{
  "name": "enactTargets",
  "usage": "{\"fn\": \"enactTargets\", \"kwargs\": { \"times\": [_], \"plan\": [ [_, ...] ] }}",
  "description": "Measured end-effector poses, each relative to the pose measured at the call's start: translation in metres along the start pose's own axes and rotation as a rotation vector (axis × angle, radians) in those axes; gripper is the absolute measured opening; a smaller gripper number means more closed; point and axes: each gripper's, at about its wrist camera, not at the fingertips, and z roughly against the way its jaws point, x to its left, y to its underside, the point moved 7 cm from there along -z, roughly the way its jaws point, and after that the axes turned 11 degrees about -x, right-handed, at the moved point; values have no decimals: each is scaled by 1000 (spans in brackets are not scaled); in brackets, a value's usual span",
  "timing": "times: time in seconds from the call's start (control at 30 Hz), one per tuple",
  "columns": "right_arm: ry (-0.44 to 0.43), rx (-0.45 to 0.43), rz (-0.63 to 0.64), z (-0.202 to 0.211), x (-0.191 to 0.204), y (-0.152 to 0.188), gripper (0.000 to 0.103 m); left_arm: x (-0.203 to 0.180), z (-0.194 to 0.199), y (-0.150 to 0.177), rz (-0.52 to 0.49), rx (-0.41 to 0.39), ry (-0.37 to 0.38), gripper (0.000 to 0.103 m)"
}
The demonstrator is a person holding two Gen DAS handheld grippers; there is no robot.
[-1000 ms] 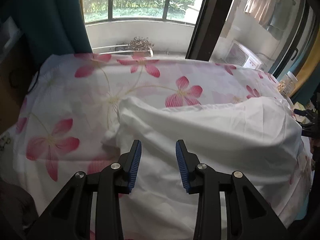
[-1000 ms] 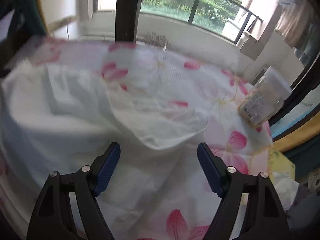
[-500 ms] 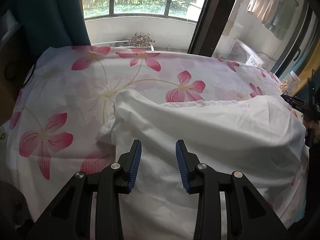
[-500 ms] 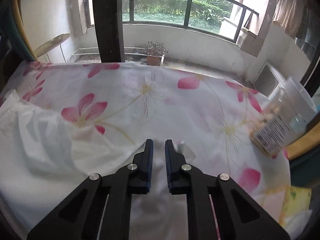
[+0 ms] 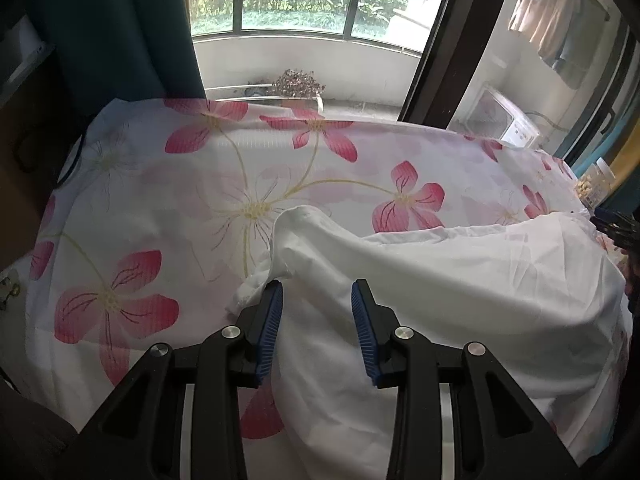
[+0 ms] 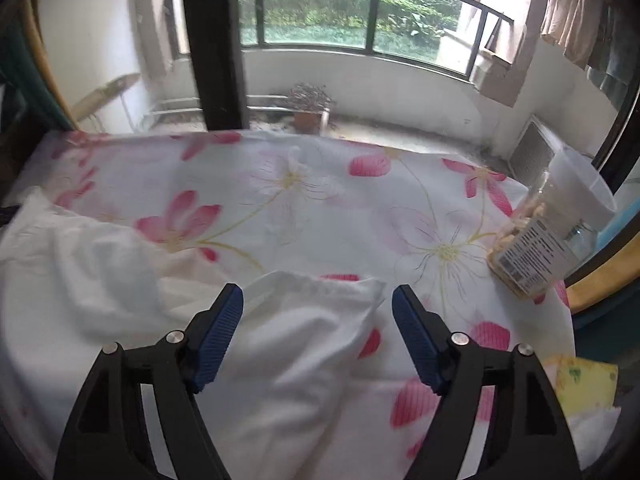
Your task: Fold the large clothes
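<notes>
A large white garment [image 5: 460,288] lay spread across the near half of a table covered by a white cloth printed with pink flowers [image 5: 168,208]. The fabric was thin, plain and softly creased, with shallow wrinkles running across its broad middle. In the left wrist view its left end rose into a rounded, puffed fold, with a small crumpled edge hanging out just below it, while the rest stretched off to the right edge of the table and draped over the near side. In the right wrist view the same garment [image 6: 296,328] showed a folded corner with a stitched hem lying on the flowered cloth [image 6: 304,200], and more of its rumpled white bulk filled the left of that picture, somewhat blurred.

The left gripper [image 5: 316,320] hung over the garment's left end with its blue-padded jaws partly apart; white fabric showed in the gap, but the pads were not pressing on it. The right gripper [image 6: 318,332] had its jaws opening wide, the folded corner lying between them and free of both pads.

A clear plastic jar [image 6: 548,236] with a white lid and a printed label stood at the right edge of the table, well apart from the garment. Beyond the table were a dark window frame [image 6: 212,44] and a balcony railing with green hedges behind it.
</notes>
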Motion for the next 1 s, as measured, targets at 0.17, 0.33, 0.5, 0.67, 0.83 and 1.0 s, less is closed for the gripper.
{"fn": "enactTargets", "kwargs": {
  "times": [0.17, 0.33, 0.5, 0.67, 0.83, 1.0],
  "plan": [
    [-46, -24, 115, 18, 39, -2, 77, -3, 5, -2, 3, -16, 13, 38],
    [-7, 48, 216, -19, 59, 4, 71, -8, 10, 3, -2, -11, 26, 38],
    [60, 46, 222, -49, 50, -4, 70, -8, 15, 8, 10, -8, 19, 38],
    [79, 12, 203, -45, 41, -17, 70, -9, 25, 9, 19, -20, 12, 38],
    [93, -19, 112, -10, 25, -17, 71, -13, 38, 9, 44, -47, 29, 38],
    [142, -11, 26, 24, 14, 0, 71, -17, 52, 16, 56, -61, 51, 40]
  ]
}}
